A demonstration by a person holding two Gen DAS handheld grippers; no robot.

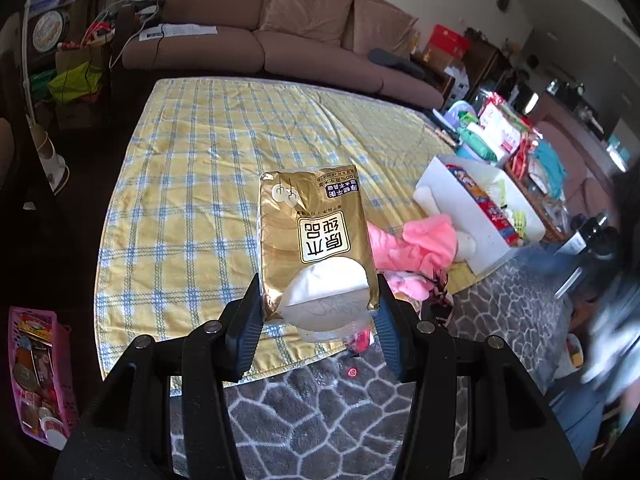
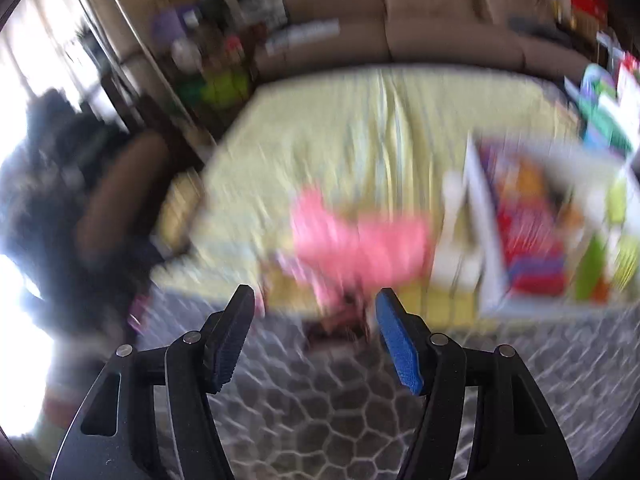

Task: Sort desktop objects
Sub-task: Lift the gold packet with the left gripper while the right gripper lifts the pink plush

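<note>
Tissue pack (image 1: 316, 240), gold with a white oval opening, sits clamped between the two pads of your left claw (image 1: 316, 312), lifted over the near edge of the yellow checked blanket (image 1: 200, 168) and tilted away from you. Just right of the pack a pink cloth (image 1: 424, 240) lies crumpled at the blanket's near right corner, touching the white box (image 1: 480, 240) that holds bright packets. A grey patterned rug (image 1: 320, 408) lies under the blanket's near edge. Your right claw (image 2: 316, 300) stands spread with nothing between its pads; its view is badly blurred, showing only the pink cloth (image 2: 360, 244) ahead and the white box (image 2: 488, 240) to the right
</note>
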